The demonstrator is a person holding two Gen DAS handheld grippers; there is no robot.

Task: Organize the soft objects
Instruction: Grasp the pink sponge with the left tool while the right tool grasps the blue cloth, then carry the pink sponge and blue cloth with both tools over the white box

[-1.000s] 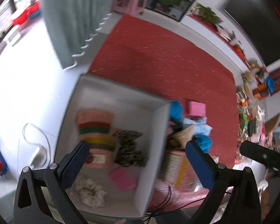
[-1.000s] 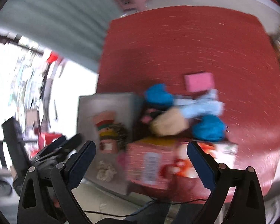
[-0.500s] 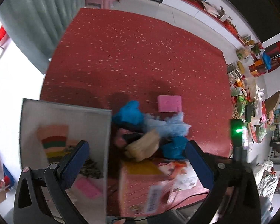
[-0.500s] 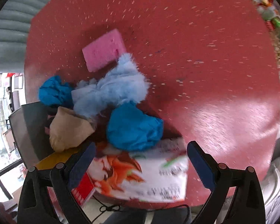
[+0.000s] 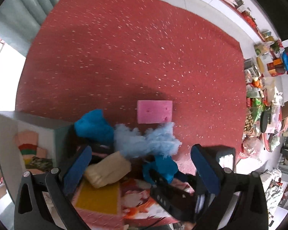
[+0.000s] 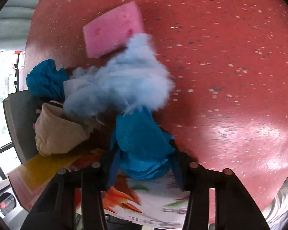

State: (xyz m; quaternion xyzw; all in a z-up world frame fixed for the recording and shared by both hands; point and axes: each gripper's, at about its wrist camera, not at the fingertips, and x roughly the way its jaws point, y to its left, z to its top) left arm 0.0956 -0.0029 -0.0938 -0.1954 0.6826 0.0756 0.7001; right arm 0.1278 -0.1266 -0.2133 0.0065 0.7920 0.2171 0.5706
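Observation:
A pile of soft things lies on the red table (image 5: 124, 57): a pink sponge (image 5: 154, 111) (image 6: 113, 28), a light blue fluff wad (image 5: 147, 140) (image 6: 122, 80), a beige cloth (image 5: 108, 170) (image 6: 57, 132), and two crumpled blue cloths (image 5: 94, 126) (image 6: 142, 145). My right gripper (image 6: 144, 159) is shut on the nearer blue cloth; it shows in the left wrist view (image 5: 163, 174). My left gripper (image 5: 142, 168) is open and empty above the pile.
A grey box (image 5: 7, 118) at the left holds a striped knit piece (image 5: 27, 143) and other soft items. A printed carton (image 6: 157, 197) lies at the near table edge. Cluttered shelves (image 5: 265, 95) stand to the right.
Both grippers swung right from the box toward the pile. My right gripper dropped onto the nearer blue cloth and closed on it. My left gripper stayed open.

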